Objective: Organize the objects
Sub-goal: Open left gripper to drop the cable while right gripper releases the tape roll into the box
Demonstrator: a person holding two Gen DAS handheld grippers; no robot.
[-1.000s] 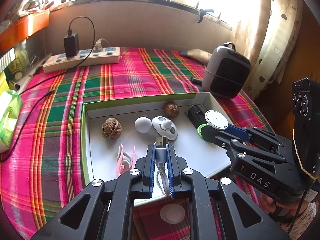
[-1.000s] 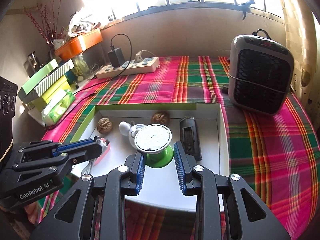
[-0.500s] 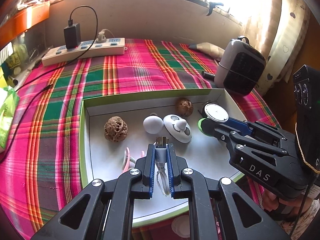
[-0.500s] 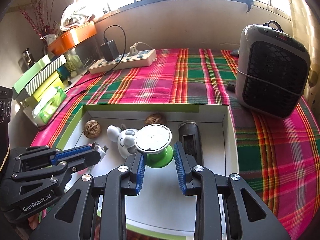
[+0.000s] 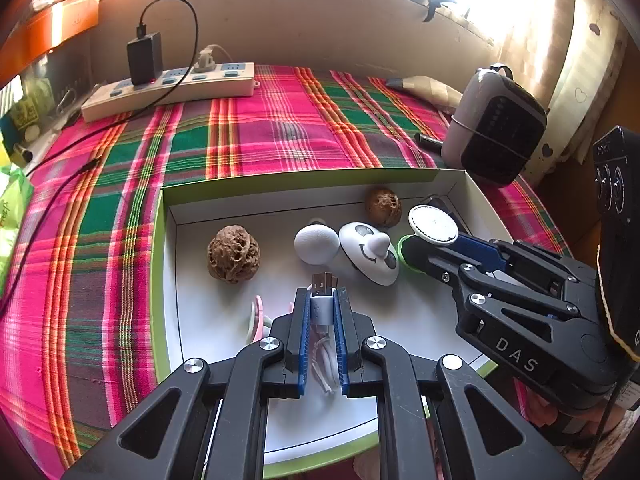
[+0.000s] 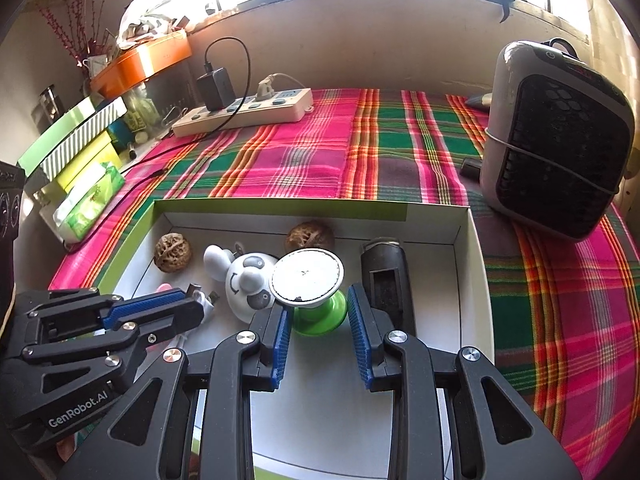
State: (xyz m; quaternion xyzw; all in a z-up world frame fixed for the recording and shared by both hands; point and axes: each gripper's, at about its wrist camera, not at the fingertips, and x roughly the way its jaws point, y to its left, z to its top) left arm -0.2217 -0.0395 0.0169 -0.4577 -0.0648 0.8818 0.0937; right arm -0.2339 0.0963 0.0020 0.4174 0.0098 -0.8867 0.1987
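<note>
A shallow white box with a green rim point(image 5: 158, 240) point(image 6: 476, 264) lies on the plaid cloth. My left gripper point(image 5: 321, 312) is shut on a white USB cable point(image 5: 322, 304), plug forward, above the box floor; it also shows in the right wrist view point(image 6: 188, 304). My right gripper point(image 6: 318, 320) is shut on a green stand with a white round top point(image 6: 307, 276), also seen in the left wrist view point(image 5: 434, 226). In the box lie two walnuts point(image 5: 233, 254) point(image 5: 383, 207), a white panda toy point(image 5: 368, 252), a black case point(image 6: 386, 276) and a pink clip point(image 5: 256, 318).
A grey heater point(image 6: 556, 140) stands right of the box. A white power strip with a black charger point(image 5: 168, 88) lies at the back, its cable trailing left. Boxes and a green tissue pack point(image 6: 88, 204) sit at the left edge.
Both grippers have moved forward over the box with their objects still held. The box and its contents look nearer; the green stand has come down closer to the box floor.
</note>
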